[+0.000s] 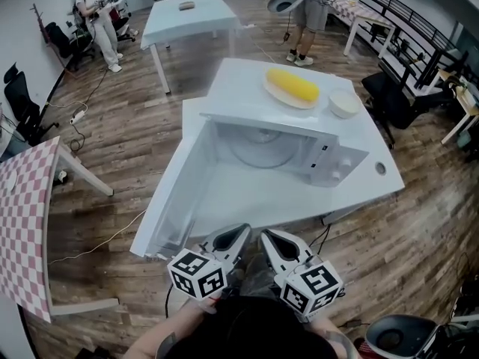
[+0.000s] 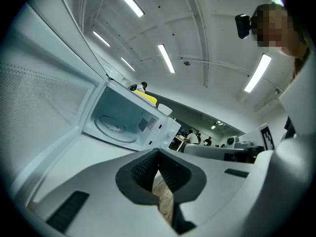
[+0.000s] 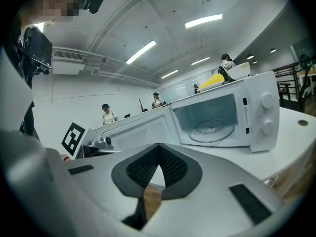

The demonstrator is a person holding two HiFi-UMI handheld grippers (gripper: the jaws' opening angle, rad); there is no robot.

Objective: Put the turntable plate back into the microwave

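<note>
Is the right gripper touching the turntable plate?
Apart. The right gripper view shows the right gripper short of the microwave, the turntable plate lying inside it.

I see brown wood-plank floor (image 1: 142, 133) throughout. Long white rectangular table (image 1: 187, 17) at far end. Red-and-white checkered table (image 1: 26, 215) at my left. Black office chairs (image 1: 22, 107) along plain white wall (image 1: 15, 36). Black metal railing (image 1: 419, 32) on right. White curved ceiling (image 2: 197, 33), long strip lights (image 2: 165, 58) lit.
</note>
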